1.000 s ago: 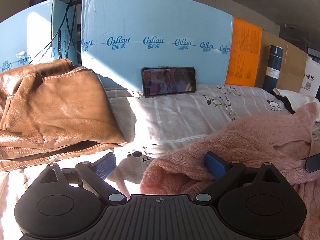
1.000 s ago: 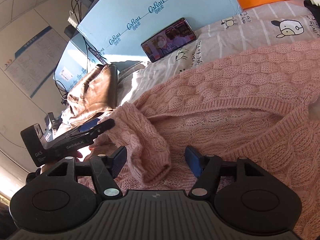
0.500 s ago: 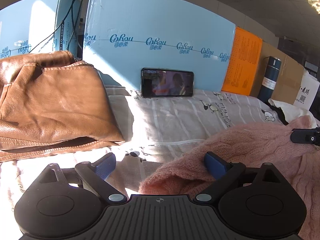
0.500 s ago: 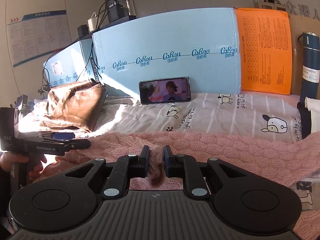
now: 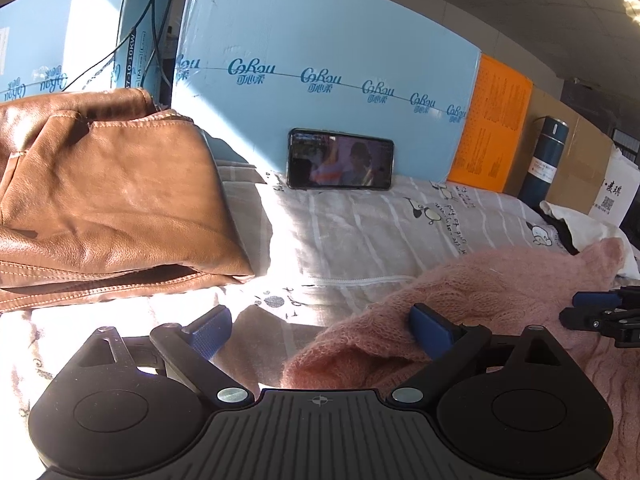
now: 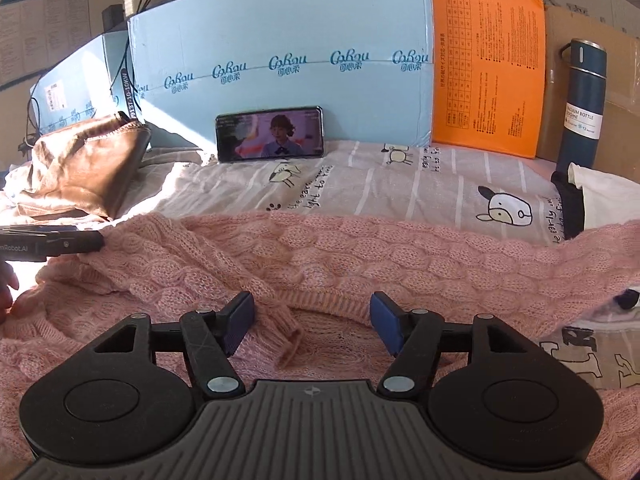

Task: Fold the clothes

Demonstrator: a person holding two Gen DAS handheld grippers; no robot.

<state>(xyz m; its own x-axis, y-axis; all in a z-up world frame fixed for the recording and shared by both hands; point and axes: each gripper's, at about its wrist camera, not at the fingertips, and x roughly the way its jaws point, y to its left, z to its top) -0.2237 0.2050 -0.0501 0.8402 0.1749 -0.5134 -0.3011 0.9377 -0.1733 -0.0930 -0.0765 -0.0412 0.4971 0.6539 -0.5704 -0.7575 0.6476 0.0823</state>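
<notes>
A pink cable-knit sweater [image 6: 360,256] lies spread across the cartoon-print bed sheet [image 6: 400,192]. My right gripper [image 6: 313,324] is open just above it, and a sleeve cuff [image 6: 290,340] lies loose between its fingers. In the left wrist view my left gripper [image 5: 319,330] is open wide at the sweater's [image 5: 500,280] left edge, with a knit fold resting against its right finger [image 5: 430,330]. The right gripper [image 5: 600,312] shows at the far right there. The left gripper [image 6: 52,242] shows at the left edge of the right wrist view, with a hand below it.
A folded brown leather jacket [image 5: 108,208] lies at the left of the bed. A phone [image 5: 340,159] playing video leans on a light blue box [image 5: 320,60]. At the back right stand an orange sheet [image 6: 488,68], a dark blue flask [image 6: 582,104], and white and black cloth [image 6: 592,192].
My right gripper, shut on the sleeve half a second ago, has opened and let the cuff drop onto the sweater. The left gripper stays open in nearly the same place.
</notes>
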